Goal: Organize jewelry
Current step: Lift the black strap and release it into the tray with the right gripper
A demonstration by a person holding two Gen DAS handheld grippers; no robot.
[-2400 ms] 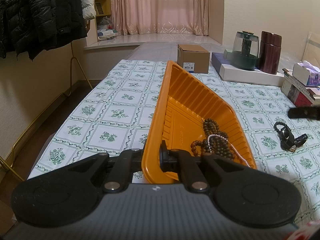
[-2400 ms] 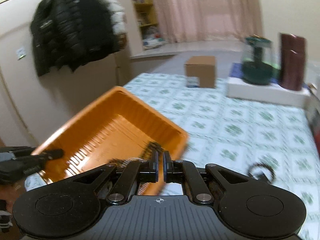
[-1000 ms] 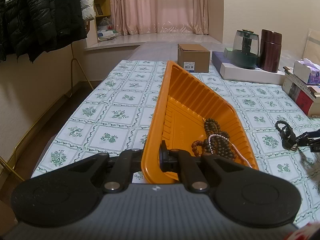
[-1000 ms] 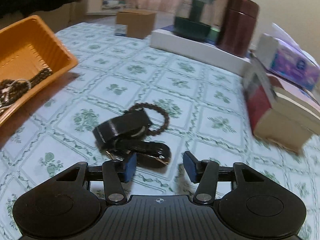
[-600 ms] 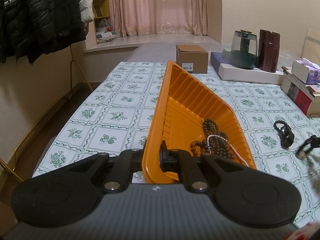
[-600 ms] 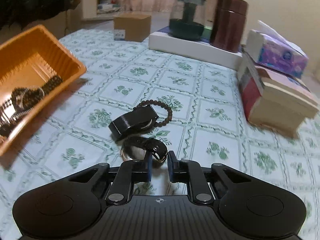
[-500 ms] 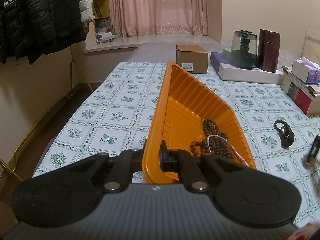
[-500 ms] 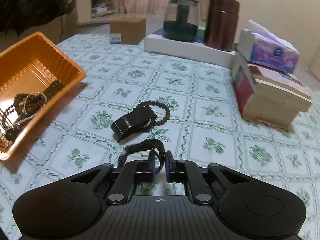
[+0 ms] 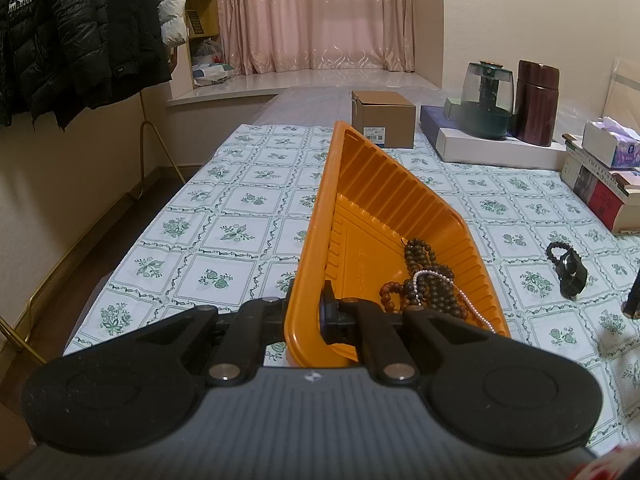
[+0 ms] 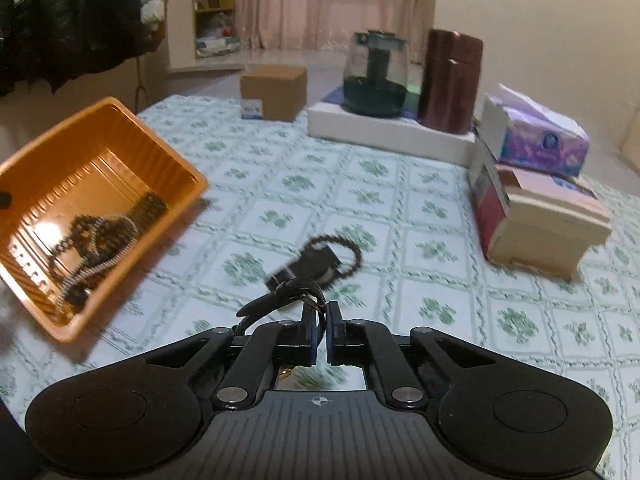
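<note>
From the left wrist view, the left gripper (image 9: pixel 305 314) is clenched on the near rim of an orange tray (image 9: pixel 376 200), one finger outside the wall and one inside. The tray's long axis runs away from the camera toward a cardboard box (image 9: pixel 383 118) at the far end of the desk (image 9: pixel 224 236), and it is tipped so its right side sits lower. Dark wooden bead strings (image 9: pixel 424 276) and a thin pearl strand (image 9: pixel 460 290) lie heaped in the tray's near right corner. Out on the patterned cloth to the right, well apart from the tray, a black wristband with a bead bracelet (image 9: pixel 567 266) lies flat.

From the right wrist view, the right gripper (image 10: pixel 320 320) is clamped on a black strap with a gold buckle (image 10: pixel 282 296), which is lifted off the cloth; the strap trails left and slightly toward the camera from the fingertips. Just beyond it, the black wristband and bead bracelet (image 10: pixel 324 258) rest on the desk, blurred. The tray (image 10: pixel 96 148) sits to the left, its open side tilted toward the camera with the beads (image 10: pixel 96 232) inside. A tissue box (image 10: pixel 536 138) on stacked books (image 10: pixel 536 212) stands to the right.
</note>
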